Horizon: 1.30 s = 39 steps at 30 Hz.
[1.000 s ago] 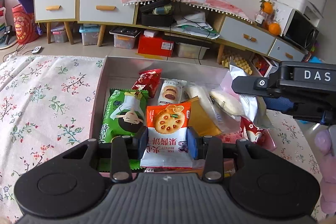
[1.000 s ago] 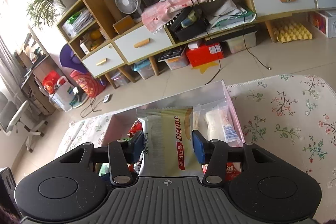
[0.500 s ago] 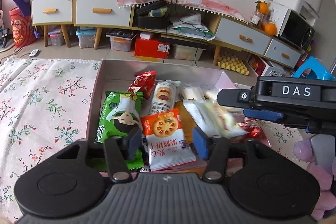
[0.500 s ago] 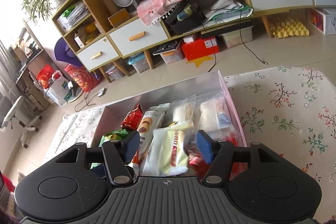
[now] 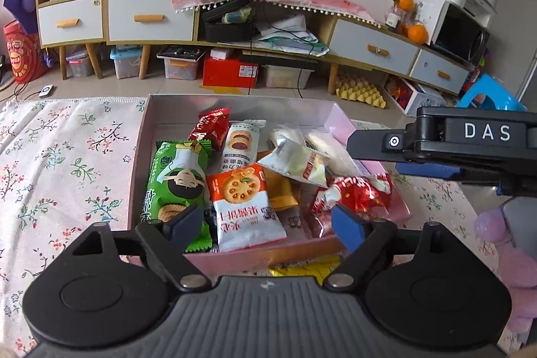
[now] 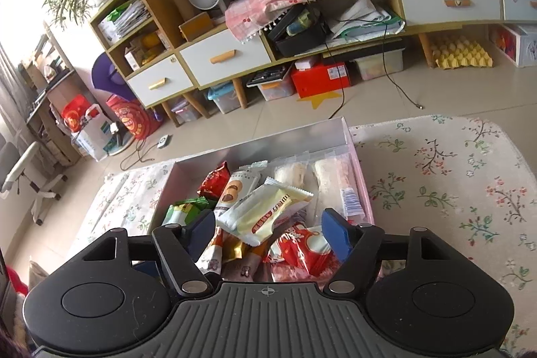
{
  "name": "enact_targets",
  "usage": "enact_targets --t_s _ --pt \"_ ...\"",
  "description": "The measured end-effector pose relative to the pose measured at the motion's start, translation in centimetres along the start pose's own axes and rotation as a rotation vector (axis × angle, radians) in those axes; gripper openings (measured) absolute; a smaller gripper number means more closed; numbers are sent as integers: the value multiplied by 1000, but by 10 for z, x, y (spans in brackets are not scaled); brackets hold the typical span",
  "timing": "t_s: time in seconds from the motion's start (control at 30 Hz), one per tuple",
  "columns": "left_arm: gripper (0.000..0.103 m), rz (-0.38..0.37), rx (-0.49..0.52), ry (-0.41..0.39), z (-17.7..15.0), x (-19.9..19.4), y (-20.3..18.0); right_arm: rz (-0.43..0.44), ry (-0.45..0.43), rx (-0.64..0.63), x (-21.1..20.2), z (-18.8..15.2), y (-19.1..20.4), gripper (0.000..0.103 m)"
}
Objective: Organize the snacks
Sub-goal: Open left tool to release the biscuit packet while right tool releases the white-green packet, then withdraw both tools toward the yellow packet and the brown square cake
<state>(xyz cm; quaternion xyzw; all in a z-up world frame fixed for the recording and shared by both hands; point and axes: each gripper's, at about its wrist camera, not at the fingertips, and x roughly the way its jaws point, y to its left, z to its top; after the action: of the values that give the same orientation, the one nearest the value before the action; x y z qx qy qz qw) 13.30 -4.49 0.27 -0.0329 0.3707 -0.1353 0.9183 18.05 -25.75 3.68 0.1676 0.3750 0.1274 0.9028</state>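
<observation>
- Both packets are lying loose in the pink box (image 5: 339,114) now, no longer pinched as they were a second ago; both pairs of jaws have just been opening.
- Left gripper (image 5: 266,222) is standing spread, pads clear of the orange biscuit packet (image 5: 243,202), which is lying just ahead between them, long axis running away from the tongs.
- Right gripper (image 6: 266,232) is gaping too, with the pale yellow packet (image 6: 265,210) resting slantwise on the pile, nearer its left pad.
- Each hand is sitting nearest its own packet; a yellow wrapper (image 5: 308,269) is waiting outside the box's near wall, closest to the left gripper.
</observation>
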Motion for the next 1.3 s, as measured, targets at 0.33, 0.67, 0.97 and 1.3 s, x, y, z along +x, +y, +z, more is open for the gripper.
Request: enact_targets --t_s 0.33,0.67,0.97,1.3 --pt "92 9 49 30 -9 -17 6 -22 29 -54 -26 -5 4 71" --pt "97 58 54 88 -20 -28 18 -47 102 -85 -48 -26 1 77" --pt "102 82 89 142 -31 -35 15 -89 182 -128 -57 -53 -5 84" --pt "103 101 133 186 -42 -36 6 -168 244 -88 -58 -68 -20 87"
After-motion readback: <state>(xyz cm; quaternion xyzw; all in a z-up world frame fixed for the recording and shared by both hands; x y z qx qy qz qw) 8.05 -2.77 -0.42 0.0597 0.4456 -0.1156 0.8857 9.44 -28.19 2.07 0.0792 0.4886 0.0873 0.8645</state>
